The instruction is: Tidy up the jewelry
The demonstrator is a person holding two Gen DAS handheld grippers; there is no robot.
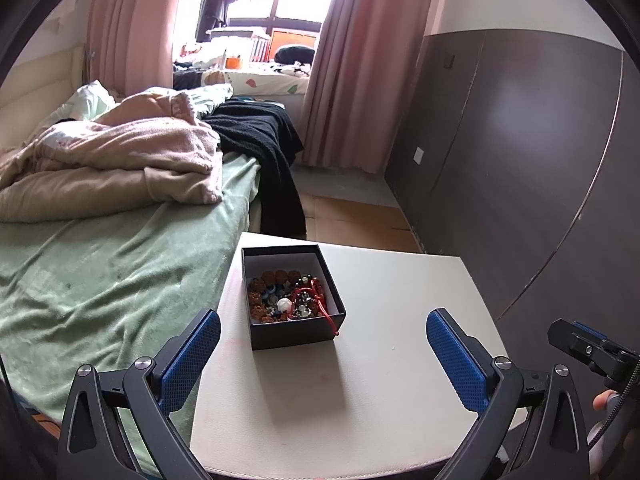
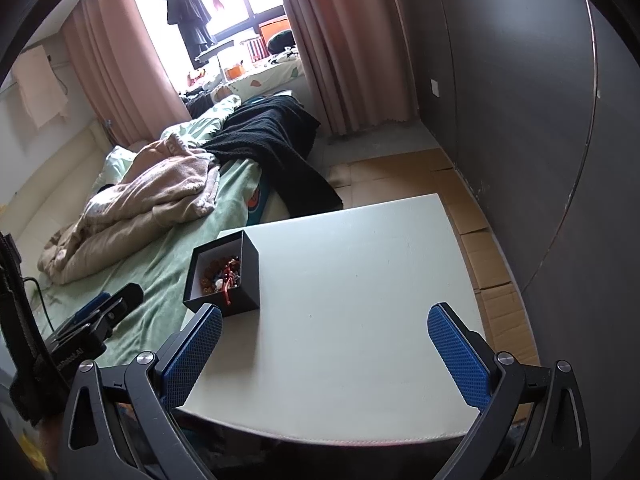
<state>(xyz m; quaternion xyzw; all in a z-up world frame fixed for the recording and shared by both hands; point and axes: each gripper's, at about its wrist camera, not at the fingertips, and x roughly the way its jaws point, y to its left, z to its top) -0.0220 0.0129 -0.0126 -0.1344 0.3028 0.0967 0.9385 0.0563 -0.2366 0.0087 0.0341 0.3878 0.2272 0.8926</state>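
Jewelry (image 1: 290, 294) is lying heaped inside a black box (image 1: 296, 334) that is sitting on the white table (image 1: 400, 360), centre of the left view; the left gripper (image 1: 323, 360) and right gripper (image 2: 325, 356) are both hovering empty, fingers spread apart

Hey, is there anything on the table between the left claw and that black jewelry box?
Nothing visible. The left claw is open and points at the black jewelry box, with only bare white table between them. The box has no lid on, so the beads inside are exposed from above.
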